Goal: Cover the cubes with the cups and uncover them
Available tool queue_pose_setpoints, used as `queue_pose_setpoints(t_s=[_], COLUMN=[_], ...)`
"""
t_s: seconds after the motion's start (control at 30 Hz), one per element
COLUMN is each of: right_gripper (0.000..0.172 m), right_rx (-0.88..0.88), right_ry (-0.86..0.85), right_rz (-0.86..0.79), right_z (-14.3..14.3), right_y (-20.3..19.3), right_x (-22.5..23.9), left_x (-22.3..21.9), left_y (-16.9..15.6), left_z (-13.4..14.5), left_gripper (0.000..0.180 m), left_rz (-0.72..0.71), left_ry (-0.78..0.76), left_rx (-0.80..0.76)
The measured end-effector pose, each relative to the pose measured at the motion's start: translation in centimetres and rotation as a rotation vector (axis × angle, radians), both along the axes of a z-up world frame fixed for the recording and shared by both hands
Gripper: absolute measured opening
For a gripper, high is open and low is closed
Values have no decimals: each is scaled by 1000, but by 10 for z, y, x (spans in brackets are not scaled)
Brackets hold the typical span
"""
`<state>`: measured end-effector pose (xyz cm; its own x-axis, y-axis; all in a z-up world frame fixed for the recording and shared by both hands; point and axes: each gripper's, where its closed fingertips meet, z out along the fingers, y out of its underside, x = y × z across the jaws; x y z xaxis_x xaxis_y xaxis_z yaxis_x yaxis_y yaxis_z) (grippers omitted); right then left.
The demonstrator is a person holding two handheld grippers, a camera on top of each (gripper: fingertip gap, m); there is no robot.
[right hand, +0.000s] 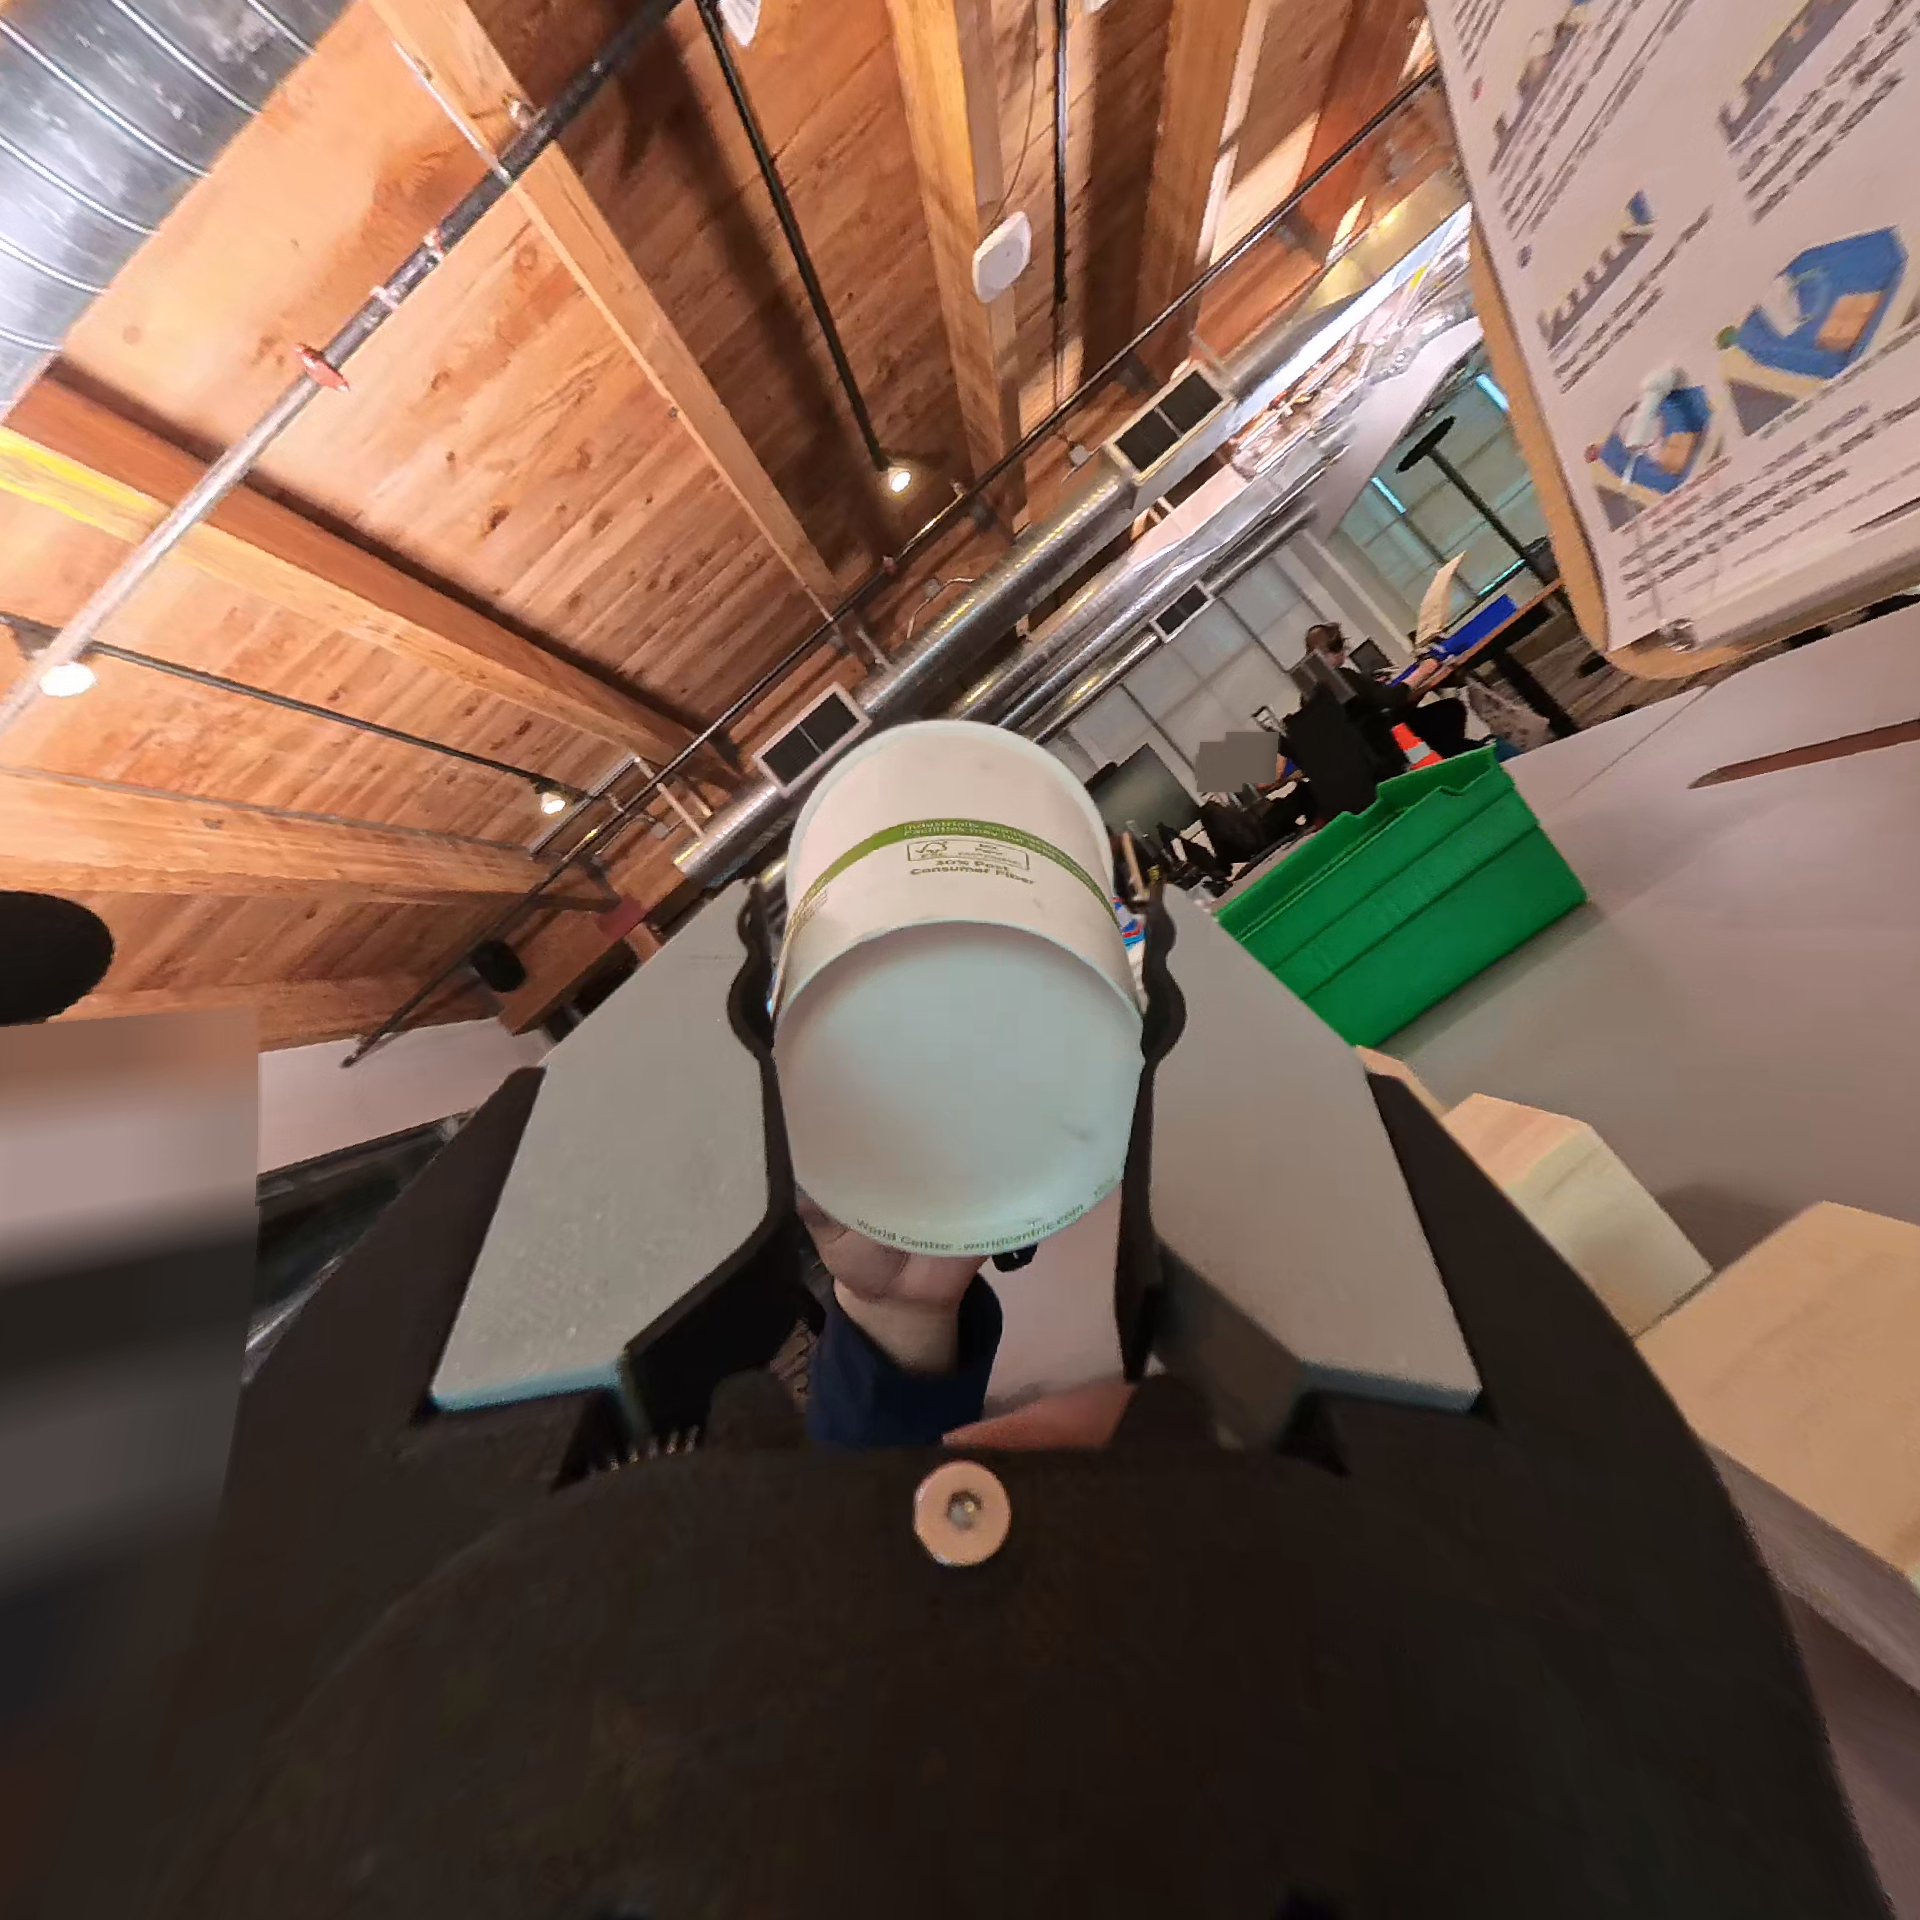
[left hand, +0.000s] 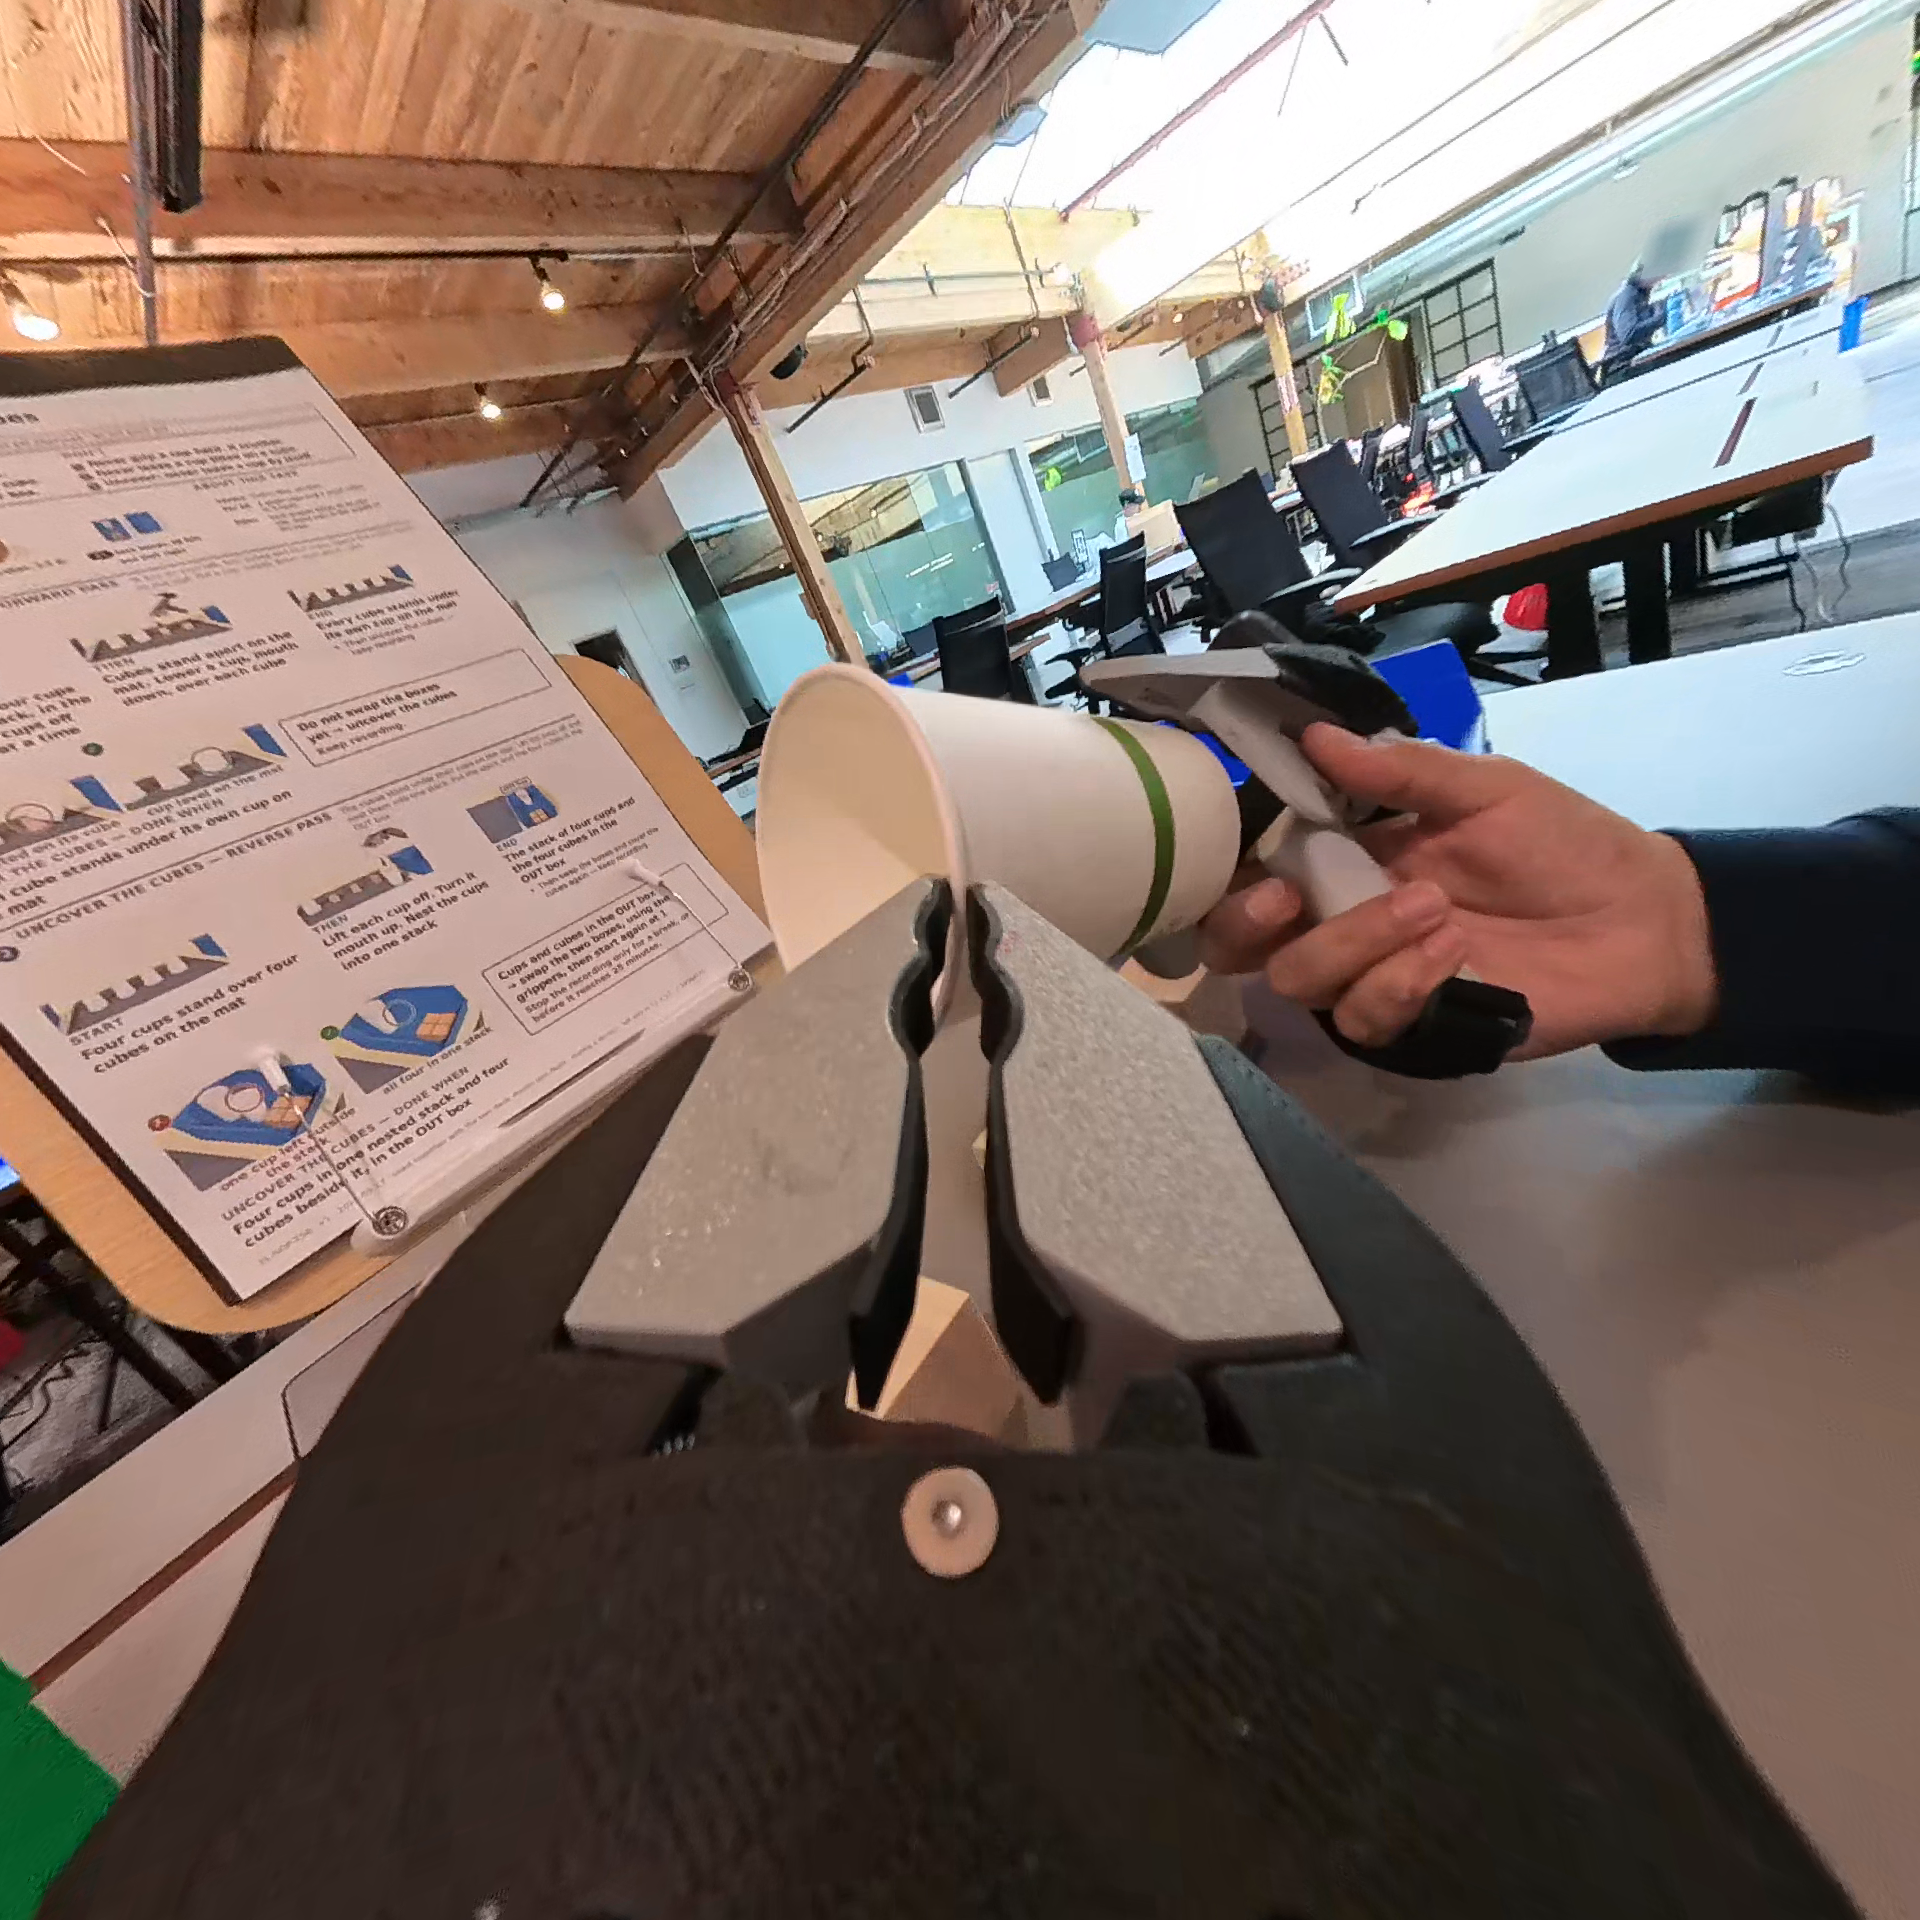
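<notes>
Ceiling: wood beams, pipes, spotlights.
Ducts: silver.
Furniture: long white desks, black chairs.
Far wall: apparently glass partitions.
Light: bright skylight.

Each camera sat just behind its own gripper, looking along the fingers. The left view faced across the desks toward the instruction sheet; the right view tilted up at the wooden ceiling. Both closely shared one white cup.
</notes>
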<state>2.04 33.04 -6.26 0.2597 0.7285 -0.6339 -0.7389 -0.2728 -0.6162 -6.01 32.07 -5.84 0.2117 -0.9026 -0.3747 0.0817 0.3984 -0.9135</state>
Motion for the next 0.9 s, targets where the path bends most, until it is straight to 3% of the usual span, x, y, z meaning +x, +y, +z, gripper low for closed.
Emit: queue_pose_setpoints(t_s=[0.37, 0.9], right_gripper=[69, 69], right_rx=[-36, -61], right_ry=[-98, -86], right_rz=[-91, -110], right_z=[-9, -12], right_y=[6, 8], right_x=[7, 18], left_x=[7, 24], left_y=[12, -8], left_z=[-20, -50], left_gripper=[1, 7], left_rz=[8, -86], left_ry=[65, 193], left_rx=[-63, -81])
